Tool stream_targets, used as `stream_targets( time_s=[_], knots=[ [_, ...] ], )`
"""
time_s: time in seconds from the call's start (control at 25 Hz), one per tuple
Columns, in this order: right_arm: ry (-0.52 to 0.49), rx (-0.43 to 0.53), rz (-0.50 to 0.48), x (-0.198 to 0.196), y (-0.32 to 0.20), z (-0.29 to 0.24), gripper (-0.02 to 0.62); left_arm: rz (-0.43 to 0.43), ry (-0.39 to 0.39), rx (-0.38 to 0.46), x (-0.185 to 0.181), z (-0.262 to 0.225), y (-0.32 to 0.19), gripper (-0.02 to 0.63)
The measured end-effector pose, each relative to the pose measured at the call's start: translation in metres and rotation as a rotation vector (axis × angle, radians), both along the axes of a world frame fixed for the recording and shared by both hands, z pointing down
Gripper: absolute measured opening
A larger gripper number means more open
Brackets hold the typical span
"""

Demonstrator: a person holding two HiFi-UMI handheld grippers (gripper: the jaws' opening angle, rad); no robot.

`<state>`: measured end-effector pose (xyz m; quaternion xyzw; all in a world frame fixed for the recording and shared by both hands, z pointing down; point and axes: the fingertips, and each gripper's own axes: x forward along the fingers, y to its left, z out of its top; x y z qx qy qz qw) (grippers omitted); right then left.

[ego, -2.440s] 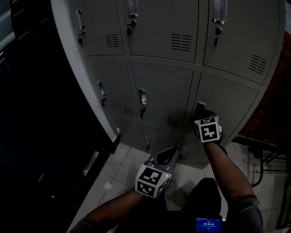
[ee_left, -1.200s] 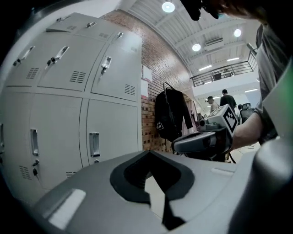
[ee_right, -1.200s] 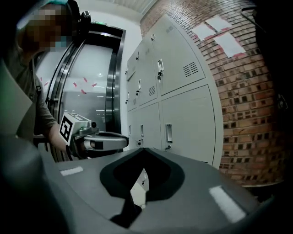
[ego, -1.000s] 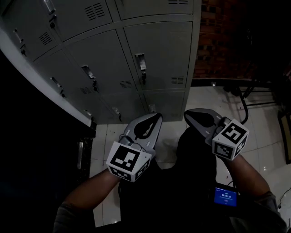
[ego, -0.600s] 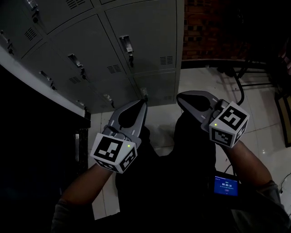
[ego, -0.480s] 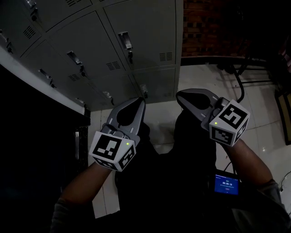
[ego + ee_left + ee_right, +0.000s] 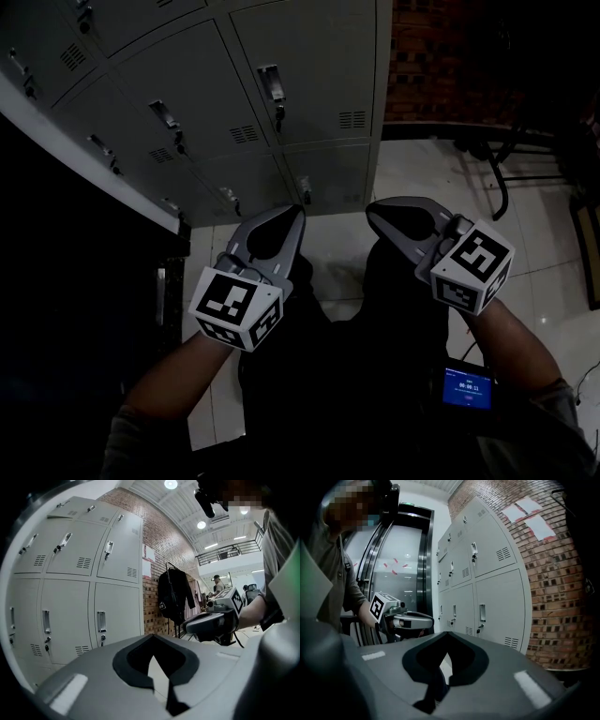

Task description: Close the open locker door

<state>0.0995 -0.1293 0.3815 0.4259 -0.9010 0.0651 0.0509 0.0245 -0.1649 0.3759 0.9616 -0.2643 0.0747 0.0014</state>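
Observation:
The grey locker bank [image 7: 234, 103] fills the upper left of the head view, and every door I can see on it lies flush. My left gripper [image 7: 292, 214] and right gripper [image 7: 375, 208] hover side by side over the floor in front of it, touching no door. Both are shut with nothing between the jaws. In the left gripper view the lockers [image 7: 84, 602] stand at the left and the right gripper [image 7: 211, 623] floats at the right. The right gripper view shows the lockers [image 7: 487, 588] ahead and the left gripper [image 7: 410, 619] at the left.
A brick wall [image 7: 441, 56] meets the lockers' right end. A black jacket [image 7: 171, 595] hangs on a rack beside it. Dark metal chair legs [image 7: 506, 159] stand on the white tile floor [image 7: 422, 173]. A dark glass door [image 7: 401, 573] lies left of the lockers.
Earlier my right gripper was up at a lower locker door's handle; since then both grippers have drawn back toward my body. In the last half second they have barely shifted.

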Motion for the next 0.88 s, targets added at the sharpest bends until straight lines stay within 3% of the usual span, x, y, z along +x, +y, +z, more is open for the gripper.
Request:
stream_targets(
  time_s=[0.32,0.6,0.88],
  knots=[
    [0.011,0.002,0.003,0.003,-0.003,0.003,0.006,-0.003,-0.009,-0.001,-0.001,0.005,-0.003,-0.002],
    [0.005,-0.006,0.005,0.003,-0.002,0.005,0.006,0.035,-0.082,0.085,0.003,0.004,0.004,-0.003],
    [0.016,0.004,0.002,0.002,-0.003,0.005,0.006,0.062,-0.071,0.049,0.003,0.008,0.007,-0.002]
  ],
)
